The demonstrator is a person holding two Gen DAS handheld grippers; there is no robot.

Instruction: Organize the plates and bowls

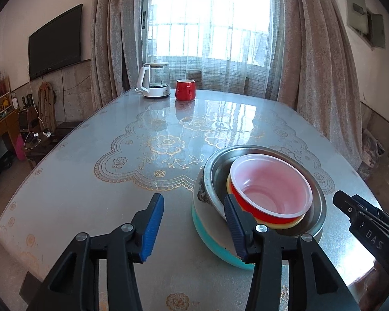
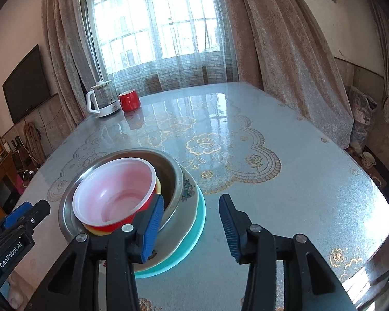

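The dishes stand nested near the table's (image 1: 77,181) front edge: a red bowl (image 1: 271,186) with a pale inside sits in a yellow one (image 1: 285,225), of which only a rim sliver shows, inside a steel basin (image 1: 220,165), on a patterned plate (image 1: 202,202) over a turquoise plate (image 1: 210,238). The left gripper (image 1: 193,229) stands open with nothing between its blue pads, its right finger hiding part of the stack. The right gripper (image 2: 192,229) is likewise open and empty; its left pad overlaps the bowls, perhaps without touching. A kettle (image 1: 155,80) and red mug (image 1: 185,89) stand far back.
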